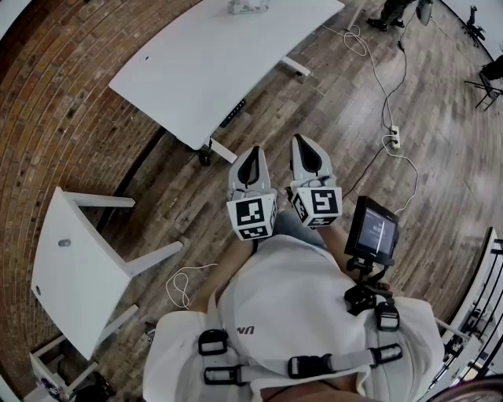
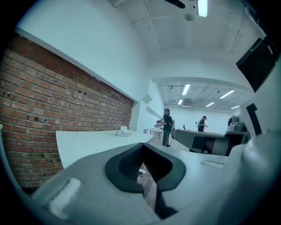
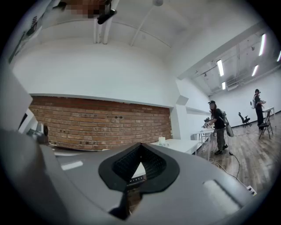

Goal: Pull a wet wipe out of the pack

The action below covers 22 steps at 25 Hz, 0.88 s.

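Floor (image 1: 330,102): wood planks, open between the person and the table. Cables and a power strip (image 1: 395,138) lie off to the right.
Brick wall (image 1: 55,94): runs behind the table, along its left side.
Table (image 1: 204,71): white and almost bare, its near edge well ahead of both grippers.
Second table (image 1: 75,267): white, at the left edge of the head view, clear of the grippers.
Left gripper (image 1: 252,161): held over the floor by the chest, jaws closed together on nothing.
Right gripper (image 1: 308,153): just beside it, jaws likewise closed and empty.
Wipe pack (image 1: 248,6): at the table's far end, well apart from both grippers.
Views: only the gripper views show a distant standing person (image 2: 167,129); only the head view shows the cables.
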Each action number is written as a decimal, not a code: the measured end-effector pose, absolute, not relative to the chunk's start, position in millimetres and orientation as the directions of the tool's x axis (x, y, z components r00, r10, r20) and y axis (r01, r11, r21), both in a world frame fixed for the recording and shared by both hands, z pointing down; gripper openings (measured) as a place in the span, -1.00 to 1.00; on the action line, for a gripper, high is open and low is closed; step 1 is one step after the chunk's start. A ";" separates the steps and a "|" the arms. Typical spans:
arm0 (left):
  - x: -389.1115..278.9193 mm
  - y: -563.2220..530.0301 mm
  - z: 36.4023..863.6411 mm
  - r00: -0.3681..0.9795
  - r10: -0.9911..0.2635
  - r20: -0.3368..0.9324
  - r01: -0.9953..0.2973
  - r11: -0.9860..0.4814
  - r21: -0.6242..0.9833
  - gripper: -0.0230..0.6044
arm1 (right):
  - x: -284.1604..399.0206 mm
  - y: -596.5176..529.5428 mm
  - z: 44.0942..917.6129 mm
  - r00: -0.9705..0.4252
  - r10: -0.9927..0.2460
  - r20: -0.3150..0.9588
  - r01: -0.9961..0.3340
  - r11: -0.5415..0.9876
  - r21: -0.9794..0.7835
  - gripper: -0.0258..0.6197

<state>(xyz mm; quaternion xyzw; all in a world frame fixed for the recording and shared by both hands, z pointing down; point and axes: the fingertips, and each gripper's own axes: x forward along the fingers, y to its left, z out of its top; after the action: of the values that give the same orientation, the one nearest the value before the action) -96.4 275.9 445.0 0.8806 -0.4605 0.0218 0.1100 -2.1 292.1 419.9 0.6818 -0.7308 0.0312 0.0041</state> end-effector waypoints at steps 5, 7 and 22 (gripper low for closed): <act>-82.2 254.2 443.4 0.571 -0.811 0.129 -0.818 -0.548 0.173 -0.92 | 15.7 273.0 422.3 -0.062 -0.997 0.048 -0.998 0.060 -0.037 -0.90; -76.4 242.1 447.6 0.567 -0.812 0.138 -0.822 -0.545 0.167 -0.92 | 24.9 260.7 427.1 -0.058 -0.997 0.052 -0.998 0.056 -0.039 -0.90; 6.6 68.9 450.9 0.477 -0.865 0.155 -0.878 -0.459 0.136 -0.92 | 110.8 79.3 440.3 -0.175 -0.981 0.084 -0.984 0.171 -0.058 -0.90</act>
<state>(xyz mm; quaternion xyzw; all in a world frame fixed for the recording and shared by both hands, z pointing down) 6.6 68.9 450.9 0.8536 -0.5105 0.0320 0.0987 110.8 79.3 440.3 0.6420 -0.7650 0.0491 0.0137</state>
